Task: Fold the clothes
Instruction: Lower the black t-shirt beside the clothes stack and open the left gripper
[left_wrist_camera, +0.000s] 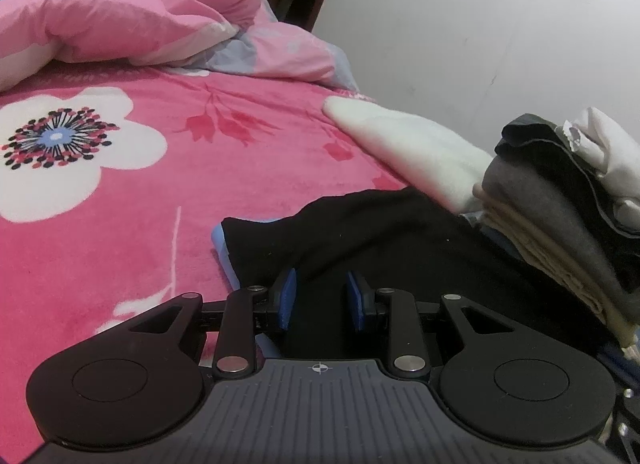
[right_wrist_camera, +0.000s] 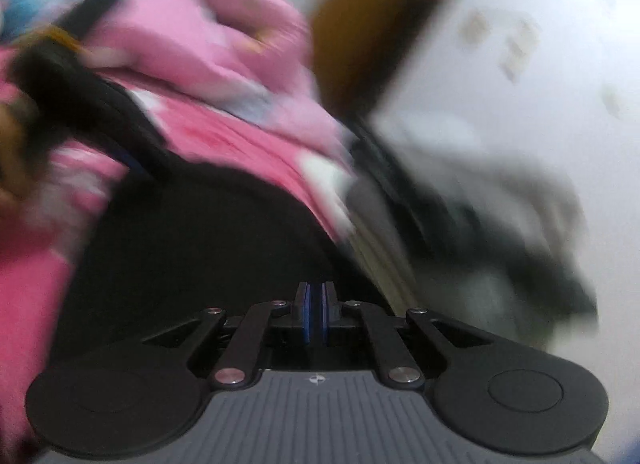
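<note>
Now we see the black garment [left_wrist_camera: 360, 240] lying flat on the pink floral bedspread [left_wrist_camera: 120, 184], its long axis running from the near right toward the far left, where a corner points over a light-blue piece [left_wrist_camera: 219, 248] beneath it. Our left claw [left_wrist_camera: 321, 296] hangs open just above the near part of the garment, beside the stack of folded clothes [left_wrist_camera: 560, 224]. Our right claw [right_wrist_camera: 316, 312] is nearly closed with a thin gap and nothing visible between its blue pads; that view is blurred.

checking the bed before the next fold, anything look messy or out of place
The stack at the right edge looks untidy: its layers are skewed and the dark top garment is crumpled rather than flat. A white cloth lies loose beside it. The right wrist view is too blurred to add more.
</note>
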The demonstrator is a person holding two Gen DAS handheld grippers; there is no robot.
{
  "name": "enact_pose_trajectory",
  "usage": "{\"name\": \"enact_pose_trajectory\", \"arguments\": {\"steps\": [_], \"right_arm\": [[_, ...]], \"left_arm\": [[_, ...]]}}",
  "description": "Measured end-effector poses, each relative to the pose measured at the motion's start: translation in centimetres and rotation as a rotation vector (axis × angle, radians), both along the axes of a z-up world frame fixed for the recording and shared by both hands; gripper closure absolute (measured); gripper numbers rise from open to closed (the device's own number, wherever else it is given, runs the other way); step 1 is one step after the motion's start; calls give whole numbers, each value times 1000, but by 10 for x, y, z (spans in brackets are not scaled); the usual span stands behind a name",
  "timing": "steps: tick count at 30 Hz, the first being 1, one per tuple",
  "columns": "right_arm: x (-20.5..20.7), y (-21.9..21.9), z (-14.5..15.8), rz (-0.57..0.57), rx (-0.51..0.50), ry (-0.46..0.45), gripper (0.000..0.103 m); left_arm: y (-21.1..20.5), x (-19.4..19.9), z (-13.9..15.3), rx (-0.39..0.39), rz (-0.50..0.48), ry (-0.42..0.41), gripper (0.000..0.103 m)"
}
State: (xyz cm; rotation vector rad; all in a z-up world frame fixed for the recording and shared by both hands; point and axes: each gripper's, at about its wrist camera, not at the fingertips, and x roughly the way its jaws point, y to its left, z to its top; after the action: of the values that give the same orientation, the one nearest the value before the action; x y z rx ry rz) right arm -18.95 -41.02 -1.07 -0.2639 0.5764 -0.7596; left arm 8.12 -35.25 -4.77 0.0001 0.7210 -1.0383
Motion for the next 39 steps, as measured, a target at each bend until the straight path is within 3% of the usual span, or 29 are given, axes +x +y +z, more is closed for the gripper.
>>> {"name": "enact_pose_trajectory", "arguments": {"steps": [5, 15, 20, 23, 26, 28, 32, 35, 38, 39], "right_arm": [[-58, -40, 1, -134, 269, -196, 100], [-61, -78, -32, -158, 464, -395, 101], [-71, -65, 1, -104, 439, -465, 100], [-69, -72, 3, -90, 418, -448, 99], [-65, -89, -18, -134, 559, -401, 99], [-74, -75, -6, -99, 544, -432, 98], [-77, -43, 10, 69, 510, -409, 99], [-57, -48, -12, 78, 632, -256, 98], [-69, -36, -12, 45, 648, -225, 97], [-75, -29, -6, 54, 642, -236, 96]], "left_arm": [[2, -4, 6, 19, 11, -22, 73], [4, -18, 15, 51, 14, -94, 68], [5, -19, 18, 40, 16, -102, 68], [13, -33, 27, 15, -31, -122, 68], [26, -54, 35, -1, -121, -138, 67], [33, -73, 36, 4, -205, -148, 61], [42, -116, 31, 53, -355, -185, 56], [52, -139, 18, 128, -370, -230, 51], [72, -148, 15, 158, -349, -240, 44], [81, -149, 17, 149, -338, -228, 36]]}}
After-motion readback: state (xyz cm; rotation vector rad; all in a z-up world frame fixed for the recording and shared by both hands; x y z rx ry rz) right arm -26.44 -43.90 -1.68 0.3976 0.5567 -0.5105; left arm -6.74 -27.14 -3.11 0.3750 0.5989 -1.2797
